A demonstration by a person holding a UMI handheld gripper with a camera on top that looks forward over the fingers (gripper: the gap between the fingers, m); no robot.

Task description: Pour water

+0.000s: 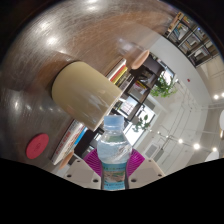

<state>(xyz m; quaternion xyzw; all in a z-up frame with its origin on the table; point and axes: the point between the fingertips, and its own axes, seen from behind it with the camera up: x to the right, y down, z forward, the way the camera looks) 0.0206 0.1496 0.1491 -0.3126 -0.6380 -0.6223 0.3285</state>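
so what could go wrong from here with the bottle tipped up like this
1. The water bottle sits between the pink pads, and it looks held only low on its body; if the grip is loose it could slip or swing as it tilts.
2. The bottle's cap looks still on, so pouring now would give nothing.
3. The beige cup is beyond the bottle and close to its top; a misjudged tilt could knock it or send water past its rim.

Pink disc [37, 146], potted plant [163, 87], shelves [188, 33].
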